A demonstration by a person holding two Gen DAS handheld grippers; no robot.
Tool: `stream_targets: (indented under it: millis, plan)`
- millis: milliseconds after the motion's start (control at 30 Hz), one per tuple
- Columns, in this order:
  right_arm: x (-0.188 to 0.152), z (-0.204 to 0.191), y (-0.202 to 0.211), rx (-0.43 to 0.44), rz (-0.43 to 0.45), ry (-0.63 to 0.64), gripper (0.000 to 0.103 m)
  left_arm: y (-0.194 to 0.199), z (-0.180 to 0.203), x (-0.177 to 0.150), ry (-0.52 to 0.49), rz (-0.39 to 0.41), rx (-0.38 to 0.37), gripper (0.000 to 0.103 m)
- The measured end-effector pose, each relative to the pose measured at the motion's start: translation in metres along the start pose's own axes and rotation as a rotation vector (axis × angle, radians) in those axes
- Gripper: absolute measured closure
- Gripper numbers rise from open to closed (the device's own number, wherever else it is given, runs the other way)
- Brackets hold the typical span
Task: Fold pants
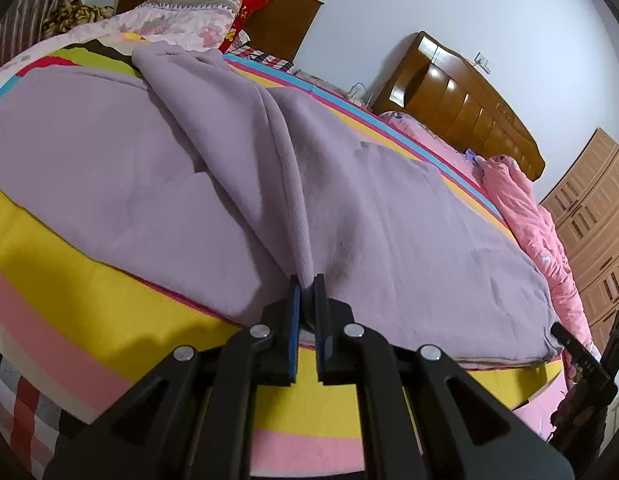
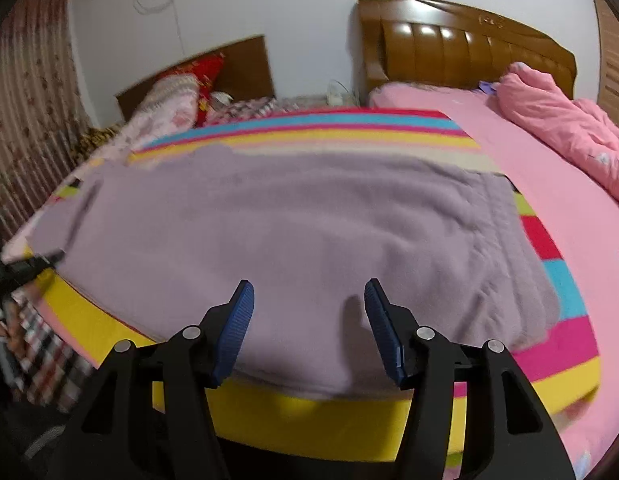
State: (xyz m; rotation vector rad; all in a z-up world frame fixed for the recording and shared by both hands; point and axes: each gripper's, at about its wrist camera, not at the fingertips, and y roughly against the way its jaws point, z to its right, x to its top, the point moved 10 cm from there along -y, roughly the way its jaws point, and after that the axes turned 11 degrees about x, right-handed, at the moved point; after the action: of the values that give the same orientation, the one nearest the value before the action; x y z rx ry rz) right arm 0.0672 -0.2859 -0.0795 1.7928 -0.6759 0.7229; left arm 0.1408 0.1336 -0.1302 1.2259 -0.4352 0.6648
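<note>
a: left gripper (image 1: 308, 282) is clenched on a pinched ridge of the lilac fleece pants (image 1: 269, 184). the cloth tents up from its pads and runs off toward 11 o'clock in the left wrist view.

b: and the pants themselves?

a: spread over the rainbow-striped bedcover (image 2: 349, 124), filling the middle of both views. the gathered, ribbed end lies at about 3 o'clock in the right wrist view; i take it for the waistband, not certain.

b: right gripper (image 2: 309, 300)?

a: released. jaws stand apart just above the near hem, blue ribbed pads (image 2: 239, 312) clear of the cloth, nothing between them.

b: how to do this step well?

a: my judgement: close the right on the near edge before the left lifts further, so both ends rise together. take only the top layer's edge, keep both pinches level, carry the fold toward 12 o'clock and lay it edge to edge. fleece is thick and limp, so a one-sided lift would likely drag it askew.

b: risk?

a: catching the bedcover along with the pants.

b: any writing or brands?

a: none legible. a carved emblem on the glossy brown wooden headboard (image 2: 469, 40) at 1 o'clock, too small to read. pink quilt (image 2: 557, 112) at 2 o'clock carries only small prints.
</note>
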Motion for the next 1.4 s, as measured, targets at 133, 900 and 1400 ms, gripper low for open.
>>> stream_targets:
  millis: [133,900,1400]
  plan:
    - [-0.002,-0.036,-0.029,0.05,-0.061,0.072,0.04,0.002,0.0,-0.001,0.004,0.009,-0.013,0.092]
    - [0.021,-0.019,-0.1,0.171,-0.436,0.208,0.015,-0.171,0.282,0.049,-0.675,-0.181,-0.067,0.005]
    - [0.041,-0.067,-0.078,0.488,-0.537,0.438,0.013,-0.181,0.287,0.052,-0.7,-0.129,0.014,0.001]
